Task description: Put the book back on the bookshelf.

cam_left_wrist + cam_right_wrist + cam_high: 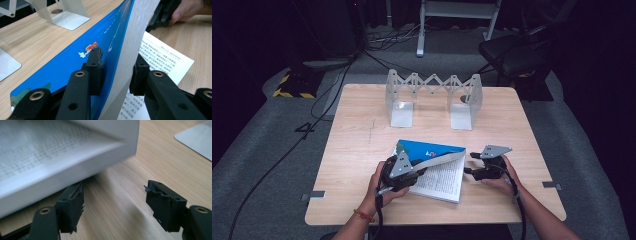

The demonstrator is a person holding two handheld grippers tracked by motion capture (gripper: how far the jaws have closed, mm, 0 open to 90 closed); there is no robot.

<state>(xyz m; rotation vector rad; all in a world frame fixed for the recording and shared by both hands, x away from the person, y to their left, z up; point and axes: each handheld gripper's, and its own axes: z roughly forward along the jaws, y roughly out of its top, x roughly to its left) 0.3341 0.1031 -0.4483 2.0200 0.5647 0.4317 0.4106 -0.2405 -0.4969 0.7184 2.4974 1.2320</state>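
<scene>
On the wooden table [362, 145], toward its near edge, a book [439, 172] with a blue cover is lain open, its printed pages facing up. At the left of the high view, the left gripper [404, 172] is held by the person's left hand [384, 187] at the book's left side. In the left gripper view its jaws are seen clamped on a lifted sheaf of pages together with the blue cover [75, 65], one pad pressed on the cover and the other on the white page edge; the sheaf is raised and bowed above the open page below. Farther right, the right gripper [477, 162] is held just beside the book's right edge. In the right gripper view its jaws are spread wide with only bare table between them, and the left pad [72, 205] is placed close under the corner of the page block [75, 162]. At the far side of the table, a metal folding bookstand [434, 97] is stood well apart from the book
</scene>
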